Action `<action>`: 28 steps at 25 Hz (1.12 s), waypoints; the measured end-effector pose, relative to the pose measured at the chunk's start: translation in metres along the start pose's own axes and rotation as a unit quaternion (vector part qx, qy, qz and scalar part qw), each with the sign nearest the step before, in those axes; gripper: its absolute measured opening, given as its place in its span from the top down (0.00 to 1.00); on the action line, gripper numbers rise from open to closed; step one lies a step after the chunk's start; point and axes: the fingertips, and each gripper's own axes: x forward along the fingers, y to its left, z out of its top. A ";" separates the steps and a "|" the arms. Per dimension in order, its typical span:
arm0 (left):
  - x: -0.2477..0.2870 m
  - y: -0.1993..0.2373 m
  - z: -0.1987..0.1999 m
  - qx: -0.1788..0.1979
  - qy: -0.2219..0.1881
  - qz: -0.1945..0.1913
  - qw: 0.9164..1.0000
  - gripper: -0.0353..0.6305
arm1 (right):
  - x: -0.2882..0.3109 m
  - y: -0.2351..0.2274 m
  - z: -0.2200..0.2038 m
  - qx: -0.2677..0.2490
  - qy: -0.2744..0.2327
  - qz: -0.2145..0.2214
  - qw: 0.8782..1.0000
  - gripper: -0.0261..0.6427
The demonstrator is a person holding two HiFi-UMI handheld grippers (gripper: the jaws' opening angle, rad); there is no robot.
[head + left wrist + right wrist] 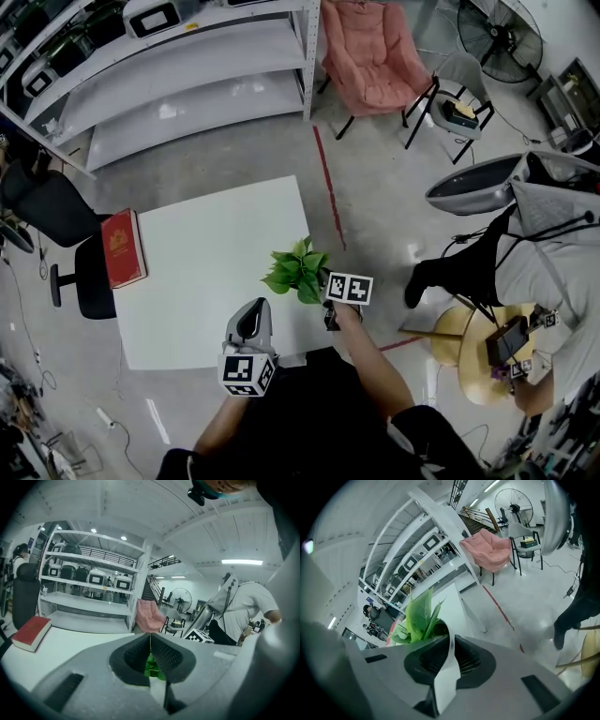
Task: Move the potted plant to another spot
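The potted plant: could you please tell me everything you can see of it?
The potted plant has broad, pointed, bright green leaves rising from a thin-walled white pot, plastic by its look, dark inside. It stands upright at the near right edge of the white table. The right gripper is shut on the pot's rim, one jaw inside and one outside. Whether the pot rests on the table or is lifted cannot be told.
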 end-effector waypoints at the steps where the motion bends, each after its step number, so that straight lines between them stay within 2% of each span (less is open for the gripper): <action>1: -0.001 0.001 0.000 0.000 0.000 0.000 1.000 0.92 | -0.001 0.000 -0.001 0.000 0.000 0.001 1.000 0.92; 7: -0.010 0.004 0.000 0.002 -0.003 -0.003 1.000 0.92 | -0.012 0.001 -0.001 -0.002 -0.016 -0.004 1.000 0.90; 15: -0.025 0.001 0.002 0.007 -0.012 -0.015 1.000 0.92 | -0.053 0.016 0.017 -0.038 -0.077 -0.014 0.996 0.89; 23: -0.044 -0.005 0.013 0.015 -0.021 -0.037 0.999 0.92 | -0.105 0.056 0.019 -0.110 -0.145 -0.022 0.983 0.89; 28: -0.057 -0.007 0.019 0.020 -0.031 -0.049 0.998 0.92 | -0.139 0.087 0.017 -0.143 -0.199 -0.010 0.970 0.93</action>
